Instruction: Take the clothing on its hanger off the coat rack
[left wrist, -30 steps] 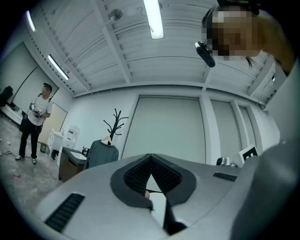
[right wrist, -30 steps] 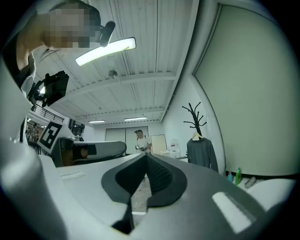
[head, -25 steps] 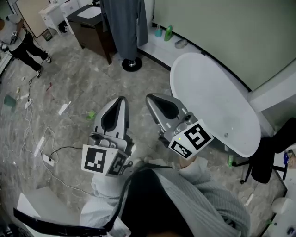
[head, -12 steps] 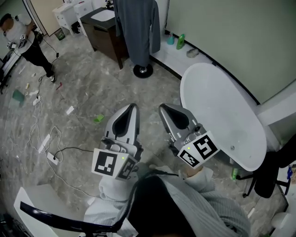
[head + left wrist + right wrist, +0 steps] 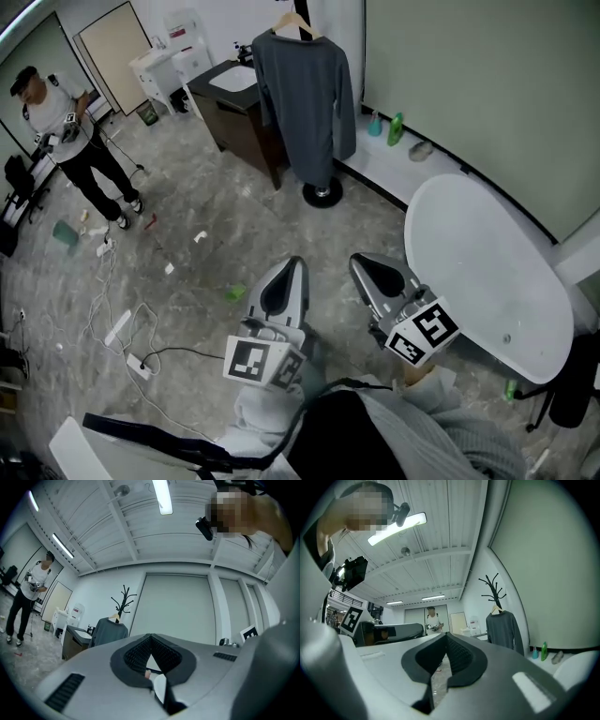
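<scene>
L claw [image 5: 292, 267] & R claw [image 5: 364, 264]: both pressed together, nothing btw the jaws, held side by side low in front of the person, over the marble floor [image 5: 187, 272]. Grey sweater [image 5: 305, 94] hangs on a wooden hanger [image 5: 298, 21] at top of the black coat rack [image 5: 322, 195], across the room, well apart from both claws. Dark sink cabinet [image 5: 234, 117] just beside the rack; white oval table [image 5: 487, 267] to the R. Another person [image 5: 70, 131] stands far L.

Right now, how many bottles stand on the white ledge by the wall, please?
2: a blue bottle and a green bottle, side by side right of the grey garment; others may be hidden.
</scene>
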`<state>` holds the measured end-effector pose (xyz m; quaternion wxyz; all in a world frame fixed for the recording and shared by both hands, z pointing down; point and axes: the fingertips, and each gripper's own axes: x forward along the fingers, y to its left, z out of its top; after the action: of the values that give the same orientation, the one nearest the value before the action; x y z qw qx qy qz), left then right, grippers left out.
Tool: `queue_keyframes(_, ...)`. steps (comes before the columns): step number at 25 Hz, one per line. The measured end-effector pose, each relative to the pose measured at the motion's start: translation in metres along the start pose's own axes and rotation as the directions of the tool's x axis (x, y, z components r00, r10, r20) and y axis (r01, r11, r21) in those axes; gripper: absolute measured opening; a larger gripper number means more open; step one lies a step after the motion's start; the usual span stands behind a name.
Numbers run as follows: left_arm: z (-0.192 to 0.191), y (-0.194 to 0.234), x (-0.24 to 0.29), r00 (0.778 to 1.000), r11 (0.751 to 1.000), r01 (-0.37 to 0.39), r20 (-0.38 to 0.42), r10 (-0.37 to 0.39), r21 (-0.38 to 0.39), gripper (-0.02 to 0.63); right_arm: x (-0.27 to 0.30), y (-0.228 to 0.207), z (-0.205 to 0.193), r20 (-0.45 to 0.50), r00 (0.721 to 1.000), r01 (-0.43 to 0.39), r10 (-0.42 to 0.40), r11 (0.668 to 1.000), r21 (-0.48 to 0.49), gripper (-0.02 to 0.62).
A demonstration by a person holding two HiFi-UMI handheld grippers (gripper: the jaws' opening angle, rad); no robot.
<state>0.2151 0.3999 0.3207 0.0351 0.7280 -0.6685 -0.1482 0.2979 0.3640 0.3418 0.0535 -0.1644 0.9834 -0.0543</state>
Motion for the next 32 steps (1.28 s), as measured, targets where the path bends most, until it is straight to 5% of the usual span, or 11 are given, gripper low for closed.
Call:
queue_keyframes(10, 0.052, 0.180, 0.107, 0.999, 0.997, 0.042, 0.006, -0.042, 0.057, 0.005, 0.210, -0.055, 0.004, 0.062, 0.998, 0.025, -0.024, 1.000, -0.015, 0.002)
queue_keyframes(16, 0.035, 0.261, 0.171, 0.997, 0.998, 0.056, -0.049, -0.055, 0.004, 0.005, 0.289, -0.105, -0.020, 0.005, 0.996, 0.086, -0.086, 0.996, 0.012, 0.002)
queue_keyframes(24, 0.001, 0.361, 0.300, 0.994, 0.997, 0.070, -0.082, -0.072, -0.029, 0.005, 0.400, -0.228, -0.040, -0.009, 0.989, 0.150, -0.150, 0.989, 0.011, 0.002)
queue_keyframes(32, 0.050, 0.432, 0.479, 0.993, 0.993, 0.118, 0.003, -0.118, 0.030, 0.005, 0.525, -0.365, 0.018, 0.054, 0.988, 0.146, -0.143, 0.987, -0.066, 0.002)
